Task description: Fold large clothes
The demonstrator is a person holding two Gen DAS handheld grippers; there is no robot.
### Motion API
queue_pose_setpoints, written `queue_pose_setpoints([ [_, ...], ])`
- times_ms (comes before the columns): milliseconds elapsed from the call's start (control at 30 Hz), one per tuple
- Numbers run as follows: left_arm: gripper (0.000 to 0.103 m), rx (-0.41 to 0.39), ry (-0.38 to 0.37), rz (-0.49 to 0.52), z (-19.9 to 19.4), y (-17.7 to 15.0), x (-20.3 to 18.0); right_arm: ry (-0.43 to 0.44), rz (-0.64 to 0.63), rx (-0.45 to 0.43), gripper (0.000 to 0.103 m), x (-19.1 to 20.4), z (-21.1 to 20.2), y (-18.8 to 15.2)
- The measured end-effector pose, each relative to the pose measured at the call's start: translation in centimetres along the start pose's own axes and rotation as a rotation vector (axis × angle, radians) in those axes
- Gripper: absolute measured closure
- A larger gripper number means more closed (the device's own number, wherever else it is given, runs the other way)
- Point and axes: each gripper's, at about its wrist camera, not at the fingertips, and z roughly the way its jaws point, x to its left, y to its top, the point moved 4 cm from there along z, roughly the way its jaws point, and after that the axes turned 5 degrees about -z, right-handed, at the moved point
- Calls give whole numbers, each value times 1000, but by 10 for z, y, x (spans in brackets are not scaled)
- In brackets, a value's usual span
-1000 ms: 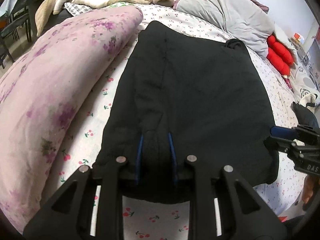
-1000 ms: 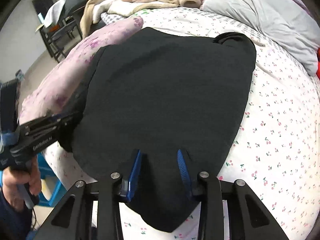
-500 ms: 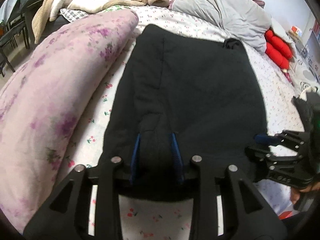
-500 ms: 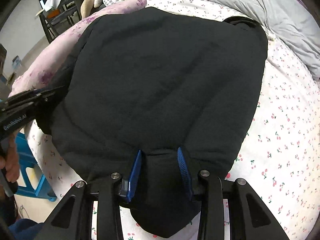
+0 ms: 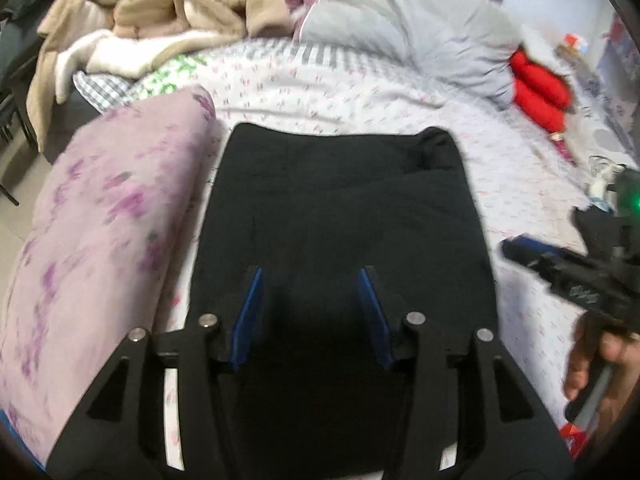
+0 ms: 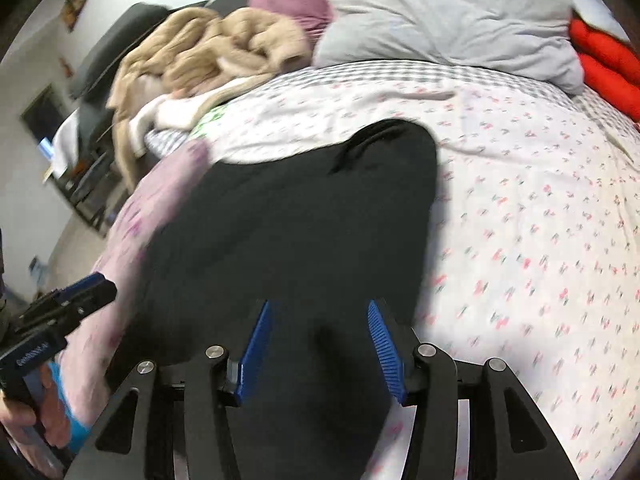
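- The black garment (image 5: 340, 216) lies on the cherry-print bedsheet (image 5: 520, 184) as a compact, layered rectangle. Judging by the doubled layers and a fold line across it, at least one fold looks done.
- The left gripper (image 5: 310, 308) has its blue pads spread wide, the garment's near end lying between and beyond them; nothing pinched.
- The right gripper (image 6: 318, 340) is likewise spread, with dark cloth between its fingers but no grip.
- Left to do, probably: another fold or smoothing, since the far right corner bunches up.
- No containers show; a floral quilt roll (image 5: 100, 240) lies just left of the left fingers.
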Motion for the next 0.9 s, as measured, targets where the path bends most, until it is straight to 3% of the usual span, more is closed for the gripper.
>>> queue_pose_setpoints([
  [100, 52, 40, 106, -3, 47, 13, 5, -7, 33, 13, 52, -19, 19, 26],
  [167, 52, 48, 129, -12, 67, 8, 12, 4, 40, 30, 52, -24, 39, 39],
  [233, 51, 10, 122, -30, 71, 2, 20, 38, 34, 83, 51, -23, 69, 41],
  [433, 51, -87, 187, 14, 78, -13, 20, -30, -83, 160, 47, -11, 131, 20],
  [600, 51, -108, 201, 24, 82, -13, 18, -30, -64, 148, 47, -17, 131, 18],
  [733, 50, -28, 123, -14, 62, -8, 26, -78, -101, 89, 44, -13, 110, 16],
  [767, 48, -17, 95, -36, 51, -9, 30, -80, -105, 95, 32, -12, 105, 16],
  [833, 24, -32, 49, -96, 18, -18, 41, -38, -82, 117, 15, -13, 81, 17],
  [900, 14, -54, 19, -149, -7, -33, 53, 38, -22, 98, 15, -20, 59, 14],
])
